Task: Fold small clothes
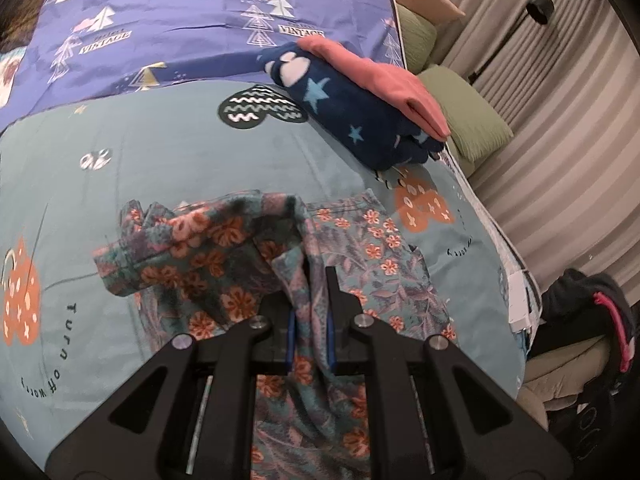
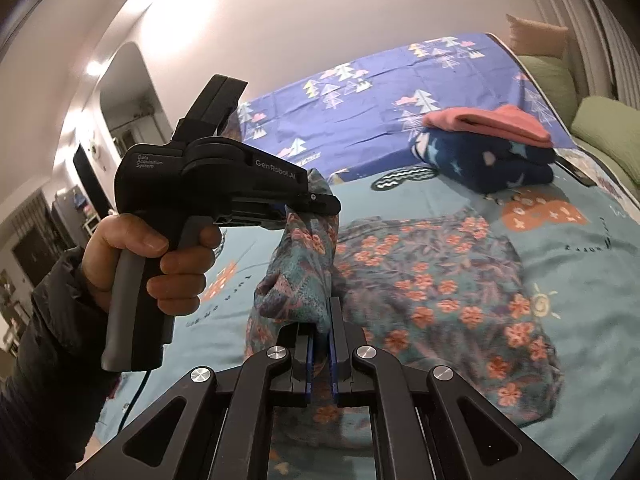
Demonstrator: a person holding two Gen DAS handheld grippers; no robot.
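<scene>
While pinched on floral garment (image 2: 432, 280) above teal bedsheet (image 2: 580, 280): left gripper (image 2: 296, 210), right gripper (image 2: 322, 344), both closed tight.

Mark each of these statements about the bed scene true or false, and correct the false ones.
1. Both grippers are shut on the floral teal garment. True: left gripper, right gripper.
2. The pink folded cloth lies under the navy star-print fleece. False: it lies on top.
3. The folded pile sits on the bed. True.
4. The floral garment is already folded into a neat square. False: it is part lifted and bunched.
5. Green pillows lie beside the bed. True.
</scene>
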